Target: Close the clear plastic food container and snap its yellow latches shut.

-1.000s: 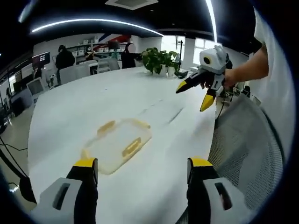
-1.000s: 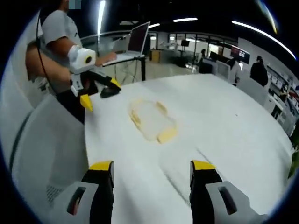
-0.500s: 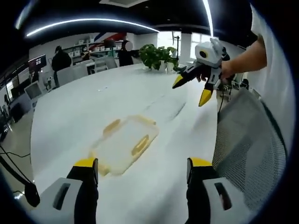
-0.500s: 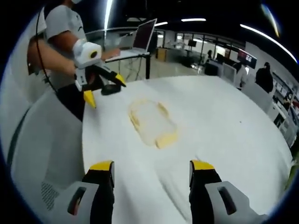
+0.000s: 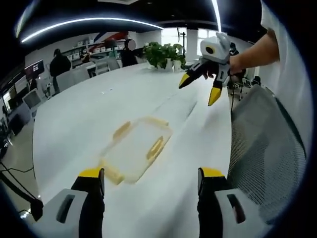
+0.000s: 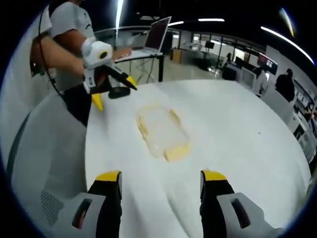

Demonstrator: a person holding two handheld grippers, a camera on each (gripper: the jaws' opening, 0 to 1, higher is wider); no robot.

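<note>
A clear plastic food container (image 5: 133,150) with yellow latches (image 5: 155,148) lies flat on the white table (image 5: 89,109), its lid resting on it. My left gripper (image 5: 148,181) hovers open just short of it, jaws wide apart with nothing between them. In the right gripper view the same container (image 6: 162,132) sits mid-table, and my right gripper (image 6: 161,183) is open some way before it. Each gripper appears in the other's view: the right one (image 5: 198,89) held high at upper right, open; the left one (image 6: 113,91) at upper left, open.
A grey mesh chair back (image 5: 267,148) stands at the table's right edge. A potted plant (image 5: 163,53) sits at the far end. A laptop (image 6: 151,39) on a stand is behind the person (image 6: 64,29). People and desks fill the office background.
Both views have shifted slightly as the hands moved; the container looks a little nearer and more centred in each view. Both grippers stay open and the container has not moved.
</note>
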